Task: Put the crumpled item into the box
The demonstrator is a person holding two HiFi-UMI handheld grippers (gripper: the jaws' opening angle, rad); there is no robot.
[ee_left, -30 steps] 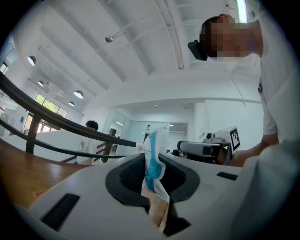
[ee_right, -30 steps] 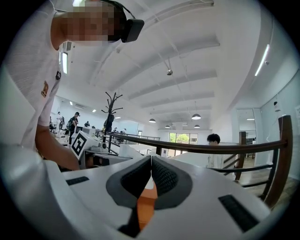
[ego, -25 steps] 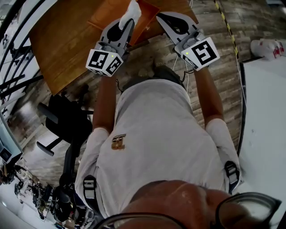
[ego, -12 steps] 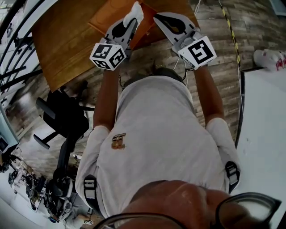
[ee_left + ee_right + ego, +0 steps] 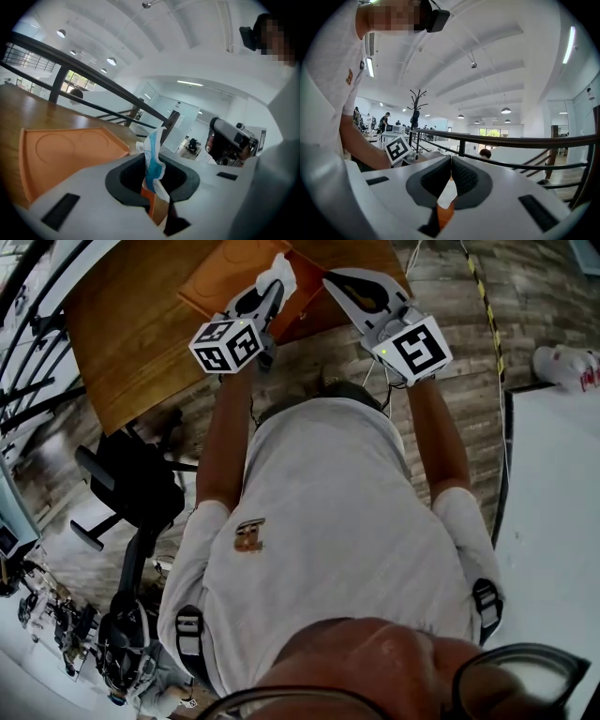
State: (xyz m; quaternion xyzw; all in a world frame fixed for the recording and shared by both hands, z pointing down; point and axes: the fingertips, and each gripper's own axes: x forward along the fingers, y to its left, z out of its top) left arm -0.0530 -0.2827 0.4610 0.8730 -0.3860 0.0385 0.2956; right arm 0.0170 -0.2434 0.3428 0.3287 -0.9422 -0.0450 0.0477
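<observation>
Under the orange box point(image 5: 217, 282) lies the wooden table point(image 5: 131, 334), the largest thing before you. The box sits close to the table edge on your side. It is shallow and open-topped, with two round shapes pressed into its floor.

Your left gripper point(image 5: 270, 287) reaches over the box's near rim, and your right gripper point(image 5: 451, 161) hangs just beside the box's right corner. The right jaws are brought together at the tips with nothing between them.

The left jaws are clamped on the crumpled item point(image 5: 153, 143), a white scrap with blue print that stands up out of the pads above the box, not yet in it. It looks like thin wrapper or paper, so expect it to be very light, soft and springy, and in no way fragile.

You have it by its bunched lower part, which is the right place to hold it, because the folds give the pads something to bite on. The loose upper flap would probably slip or tear away.

Being so light, it may cling to a pad or drift when you let go, so judge the release by whether it drops free over the box's floor.
</observation>
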